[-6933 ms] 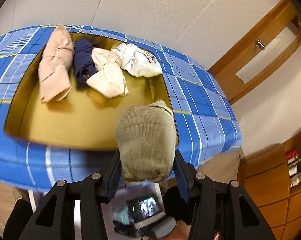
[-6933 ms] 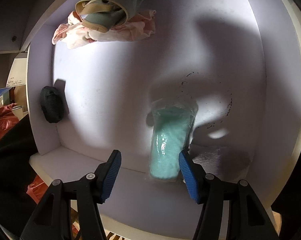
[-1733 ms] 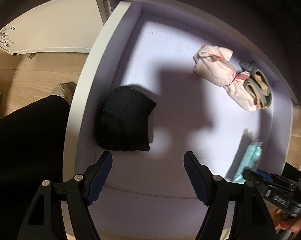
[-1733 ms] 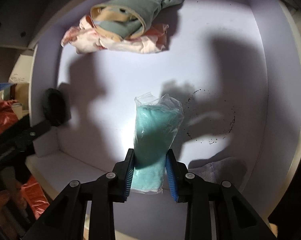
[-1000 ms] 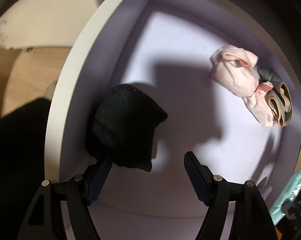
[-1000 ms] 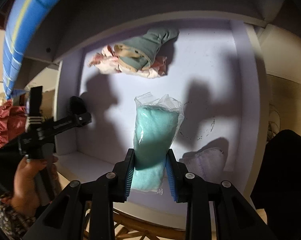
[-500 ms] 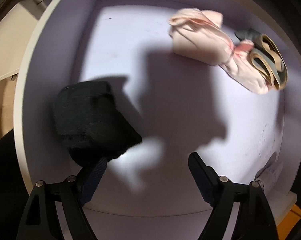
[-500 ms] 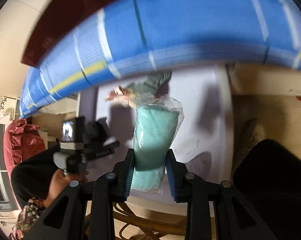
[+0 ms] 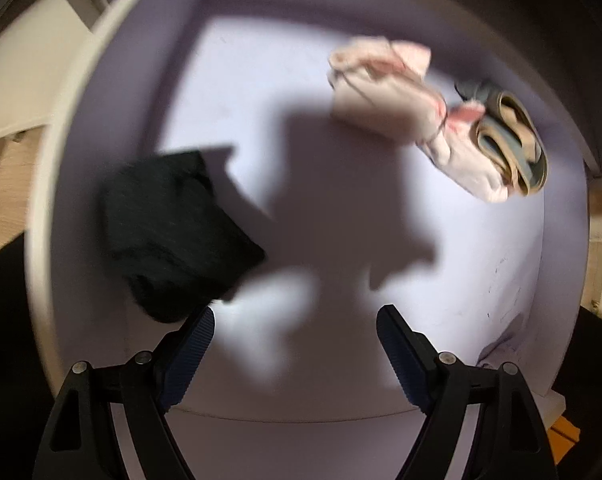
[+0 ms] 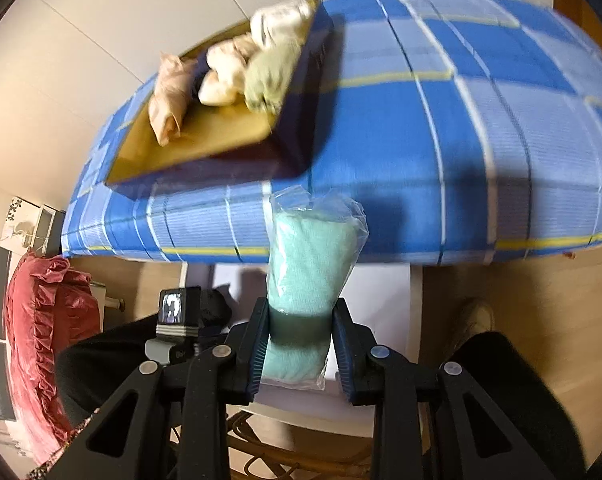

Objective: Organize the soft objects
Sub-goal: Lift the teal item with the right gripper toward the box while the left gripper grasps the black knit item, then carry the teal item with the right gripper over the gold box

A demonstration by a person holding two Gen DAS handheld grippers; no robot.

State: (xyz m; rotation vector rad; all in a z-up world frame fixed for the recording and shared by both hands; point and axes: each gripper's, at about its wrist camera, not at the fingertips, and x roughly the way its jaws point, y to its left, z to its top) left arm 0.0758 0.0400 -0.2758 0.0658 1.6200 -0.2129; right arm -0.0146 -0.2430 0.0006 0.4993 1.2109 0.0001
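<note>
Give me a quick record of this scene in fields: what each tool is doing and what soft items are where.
left tool: open, empty, above white drawer
right tool: shut on teal cloth roll in clear plastic bag
drawer contents: black knitted bundle; pink cloth bundle
yellow-lined tray on blue plaid cover: several pale rolled cloths

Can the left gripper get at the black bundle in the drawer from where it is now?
Probably yes. The left gripper is open and empty, and the black bundle lies uncovered on the drawer floor just beyond its left finger; nothing lies between them.
</note>
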